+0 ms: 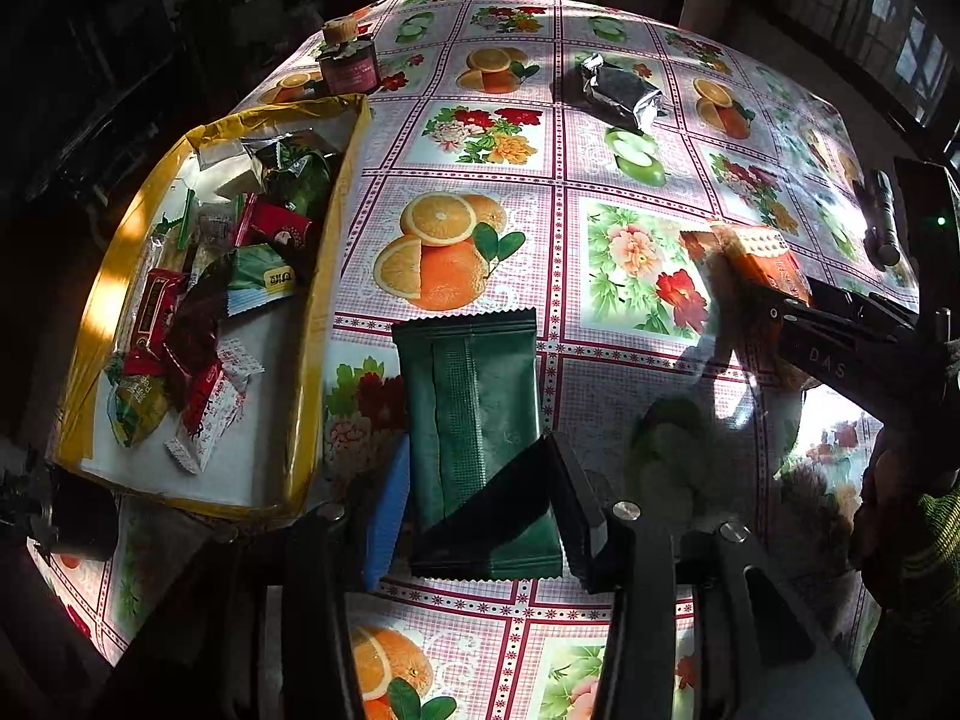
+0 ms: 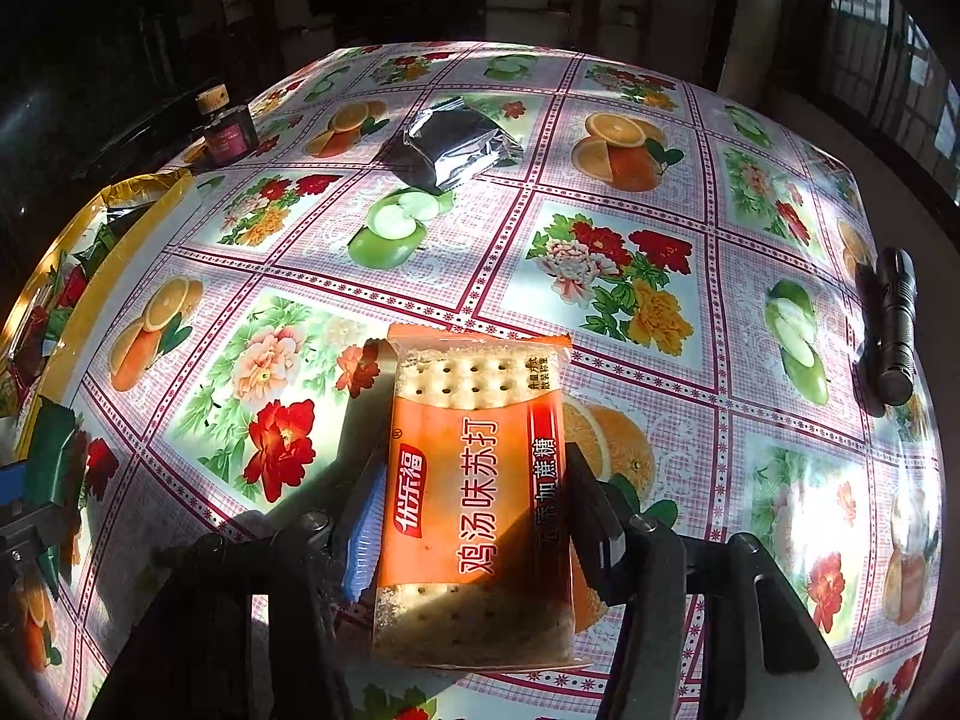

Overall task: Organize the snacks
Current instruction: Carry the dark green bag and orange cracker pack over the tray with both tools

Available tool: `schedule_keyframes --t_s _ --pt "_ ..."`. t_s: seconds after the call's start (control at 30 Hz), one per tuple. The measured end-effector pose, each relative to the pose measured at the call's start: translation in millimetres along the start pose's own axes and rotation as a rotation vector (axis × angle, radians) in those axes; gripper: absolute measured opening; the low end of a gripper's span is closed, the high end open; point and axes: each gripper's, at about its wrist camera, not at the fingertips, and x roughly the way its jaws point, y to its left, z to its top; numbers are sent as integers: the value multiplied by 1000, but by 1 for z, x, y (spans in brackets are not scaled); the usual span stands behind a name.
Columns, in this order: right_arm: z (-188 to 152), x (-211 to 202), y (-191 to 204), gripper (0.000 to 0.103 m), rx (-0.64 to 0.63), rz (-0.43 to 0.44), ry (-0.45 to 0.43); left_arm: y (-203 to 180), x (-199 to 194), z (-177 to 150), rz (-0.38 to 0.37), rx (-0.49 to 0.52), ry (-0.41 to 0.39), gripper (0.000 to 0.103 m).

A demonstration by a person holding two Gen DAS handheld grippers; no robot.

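Green foil snack packet (image 1: 474,420) is clamped between the jaws of the left gripper (image 1: 480,504), just beside the yellow-edged box (image 1: 324,276) of snacks at the table's left edge. The right gripper (image 2: 474,516) clasps an orange cracker packet (image 2: 474,480) above the flowered tablecloth (image 2: 600,210), near the table's front edge.

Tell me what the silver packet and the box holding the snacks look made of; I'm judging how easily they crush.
Silver packet: looks like metallised foil film, shiny, with sharp creases and bright glints. Box: probably cardboard, its thin straight walls wrapped in glossy yellow tape, with a white inside; the core itself is hidden.
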Motion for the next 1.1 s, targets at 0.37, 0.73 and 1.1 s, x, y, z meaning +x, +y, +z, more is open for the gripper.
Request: schedule_keyframes --t_s 0.37,0.73,1.1 --pt "-1 -57 44 57 27 163 -149 26 -24 -1 62 -27 -70 44" --pt "3 -68 102 57 -23 287 -168 67 -31 -10 103 -90 -84 44" --pt "10 -64 146 57 -89 346 -148 108 -40 -15 127 -159 -111 44"
